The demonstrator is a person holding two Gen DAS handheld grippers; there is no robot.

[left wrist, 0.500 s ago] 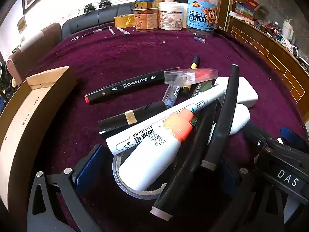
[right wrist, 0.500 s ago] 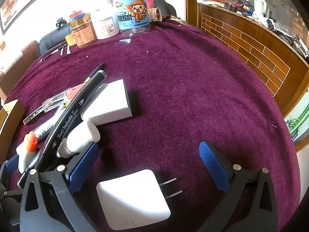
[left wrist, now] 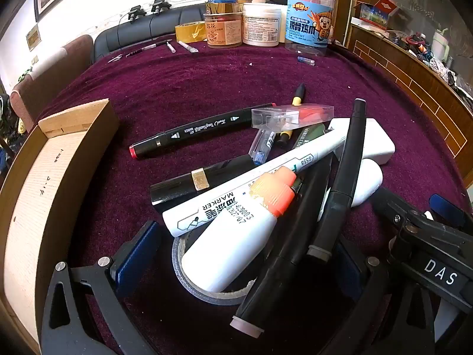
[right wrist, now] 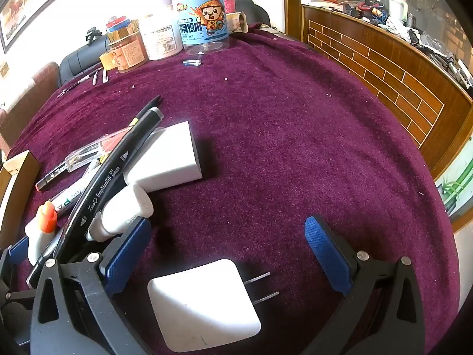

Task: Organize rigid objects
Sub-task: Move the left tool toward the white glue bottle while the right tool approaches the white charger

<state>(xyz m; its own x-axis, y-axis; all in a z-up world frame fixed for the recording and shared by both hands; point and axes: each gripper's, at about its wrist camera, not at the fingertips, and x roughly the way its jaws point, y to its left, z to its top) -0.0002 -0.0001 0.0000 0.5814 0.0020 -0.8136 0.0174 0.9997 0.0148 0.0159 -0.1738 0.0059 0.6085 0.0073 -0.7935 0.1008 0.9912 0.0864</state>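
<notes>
Early in the sort, by the look of it: nothing lifted yet, heap untouched. At nine o'clock in the left wrist view, a cardboard box (left wrist: 44, 183), open and seemingly bare inside, likely the place to fill. Toward the centre, a pile on the purple counter (left wrist: 207, 88): a black art marker (left wrist: 204, 131) with a red end lying apart at eleven o'clock of the pile, a black tube with a gold band (left wrist: 201, 179), a white marker (left wrist: 251, 183) crossing over it, a white glue bottle (left wrist: 236, 239) with an orange cap resting on a tape roll (left wrist: 207, 290), two long black pens leaning across at three o'clock, a clear plastic case (left wrist: 292, 115) at twelve. Left gripper (left wrist: 245, 260) hanging over the tape roll and glue bottle, jaws spread wide, pressing on nothing that shows. In the right wrist view, same pile at nine o'clock, with a white block (right wrist: 168, 153) and a small white bottle (right wrist: 124, 210) at its edge; at six o'clock a white plug adapter (right wrist: 201, 301), prongs pointing to three o'clock, lying between the wide jaws of the right gripper (right wrist: 227, 254), not pinched. Probably next: lower onto the adapter, close across its flat sides, clear of the prongs, then carry to the box. For the left, better to pick the topmost piece first, lest the stack roll apart.
</notes>
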